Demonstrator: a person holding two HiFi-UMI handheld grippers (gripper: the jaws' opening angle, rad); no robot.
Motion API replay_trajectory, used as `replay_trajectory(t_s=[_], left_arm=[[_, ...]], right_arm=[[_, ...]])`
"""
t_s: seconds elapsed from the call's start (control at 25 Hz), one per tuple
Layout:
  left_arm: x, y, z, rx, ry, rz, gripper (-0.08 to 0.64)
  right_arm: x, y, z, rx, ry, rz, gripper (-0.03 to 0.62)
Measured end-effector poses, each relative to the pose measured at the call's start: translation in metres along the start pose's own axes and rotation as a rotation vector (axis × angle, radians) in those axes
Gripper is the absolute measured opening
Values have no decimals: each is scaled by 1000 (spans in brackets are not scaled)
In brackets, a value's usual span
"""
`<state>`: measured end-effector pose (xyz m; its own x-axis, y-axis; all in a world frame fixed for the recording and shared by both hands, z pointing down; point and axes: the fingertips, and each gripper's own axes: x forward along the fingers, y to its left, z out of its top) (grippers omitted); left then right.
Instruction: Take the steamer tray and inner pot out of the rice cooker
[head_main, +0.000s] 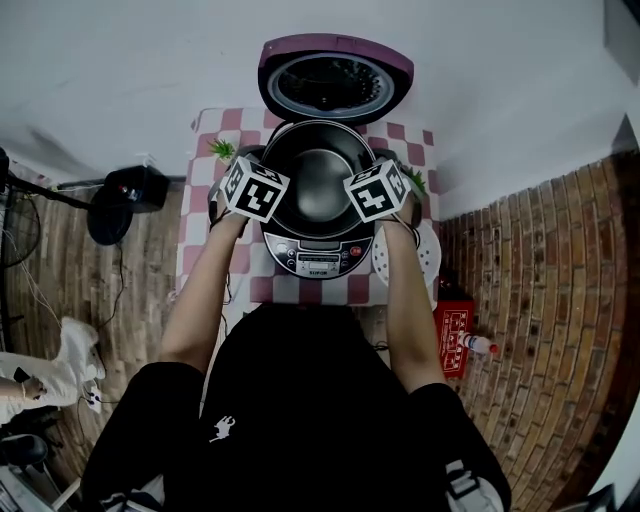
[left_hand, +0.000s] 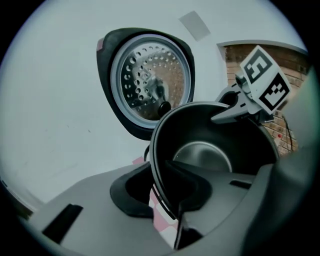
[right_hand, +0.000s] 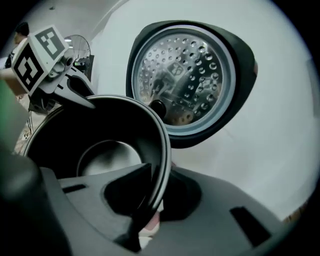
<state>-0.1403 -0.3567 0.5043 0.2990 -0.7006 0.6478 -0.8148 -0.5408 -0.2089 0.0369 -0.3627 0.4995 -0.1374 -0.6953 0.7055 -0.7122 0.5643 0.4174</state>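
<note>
The dark inner pot (head_main: 318, 182) sits in the mouth of the rice cooker (head_main: 318, 262), whose lid (head_main: 335, 80) stands open at the back. My left gripper (head_main: 266, 163) is shut on the pot's left rim, and in the left gripper view its jaws pinch the rim (left_hand: 161, 192) from inside and outside. My right gripper (head_main: 372, 162) is shut on the right rim (right_hand: 156, 187) in the same way. Each gripper view shows the other gripper across the pot (left_hand: 226, 113) (right_hand: 82, 98). A white perforated steamer tray (head_main: 428, 258) lies on the table to the right of the cooker.
The cooker stands on a small red-and-white checked table (head_main: 205, 215) against a white wall. Small green plants (head_main: 221, 149) stand at the table's back corners. A black fan (head_main: 125, 200) is on the floor at left, a red box (head_main: 455, 335) and a bottle at right.
</note>
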Motion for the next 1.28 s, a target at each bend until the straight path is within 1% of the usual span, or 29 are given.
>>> replay_trajectory(t_s=[0.12,0.32,0.56,0.76,1.0,1.28], left_arm=[[-10,2,7,-15,-36,0,66],[-30,5,21,-31,-106,17,63],[-64,25,40,-48,-211,86,54],[-93,48,42,-62,-261,142,49],[-124,79,27,-90,-278,213,48],[-161,117,-13,-152,-250,304,41]], right_arm=[[-13,-3,9,29,-41,-5,29],[-37,-11,24,49,-102,-43,18],[-64,-18,60,41,-207,-104,14],[-78,-8,90,24,-285,-116,14],[-83,17,128,-2,-365,-88,11],[-75,67,169,-57,-422,6,12]])
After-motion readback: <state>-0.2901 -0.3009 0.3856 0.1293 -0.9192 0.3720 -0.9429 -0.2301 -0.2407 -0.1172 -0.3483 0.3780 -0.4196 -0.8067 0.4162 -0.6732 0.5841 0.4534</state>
